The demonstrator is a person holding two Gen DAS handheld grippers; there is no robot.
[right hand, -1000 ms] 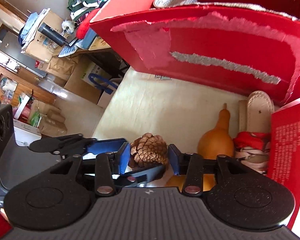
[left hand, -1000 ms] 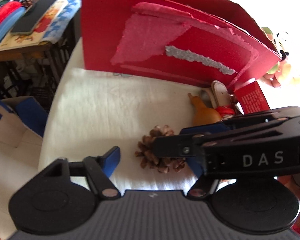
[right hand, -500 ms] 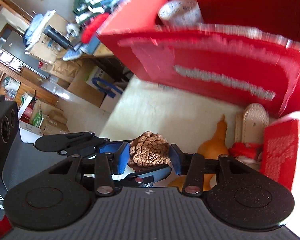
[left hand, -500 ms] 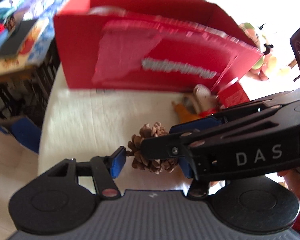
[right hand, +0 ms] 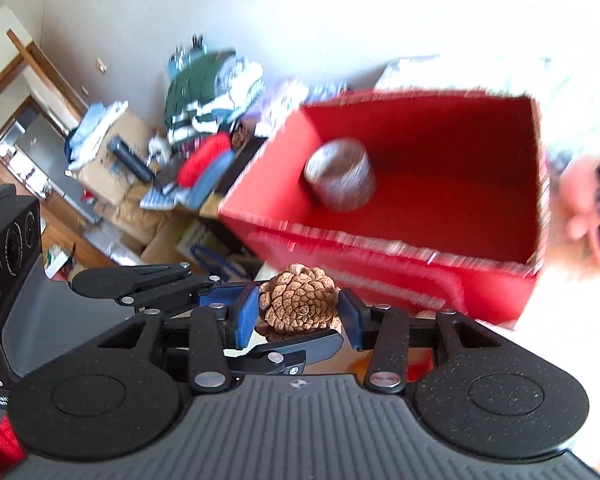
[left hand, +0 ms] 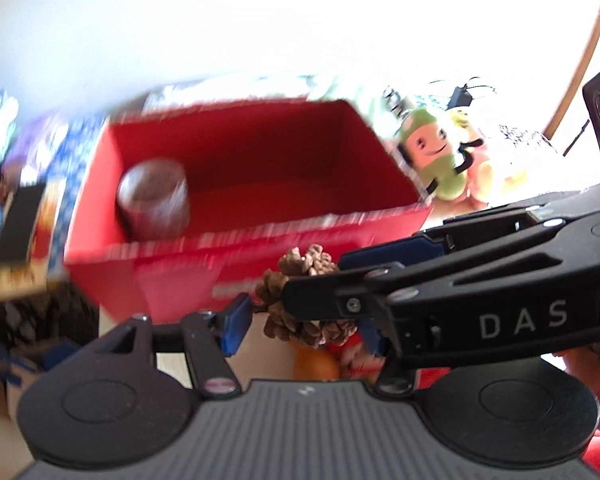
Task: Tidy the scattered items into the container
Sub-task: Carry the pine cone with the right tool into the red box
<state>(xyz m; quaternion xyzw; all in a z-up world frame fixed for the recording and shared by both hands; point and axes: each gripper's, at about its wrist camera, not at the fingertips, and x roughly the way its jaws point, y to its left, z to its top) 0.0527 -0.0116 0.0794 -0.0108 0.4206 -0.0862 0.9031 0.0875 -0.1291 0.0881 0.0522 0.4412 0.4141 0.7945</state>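
One pine cone [right hand: 299, 303], clamped in right gripper [right hand: 299, 318], level with rim of one red box [right hand: 420, 248]; one tape roll [right hand: 340, 180] inside. Left gripper [left hand: 300, 320] straddles cone; contact unclear.

A lived-in home is showing: folded clothes [right hand: 204, 92] piling on cardboard boxes [right hand: 116, 184], plush toys [left hand: 440, 156] sitting beyond the hand-held gripper [left hand: 304, 320].

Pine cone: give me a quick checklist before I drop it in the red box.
1. Pine cone clamped between the right gripper pads: ok.
2. Left gripper grip on the cone: cannot tell; its fingers flank it, but contact is unclear.
3. Cone over the red box opening: not ok; it sits short of the near wall.
4. Free floor inside the box beside the roll: ok.
5. Cone high enough to clear the near wall: cannot tell; the views are blurred.
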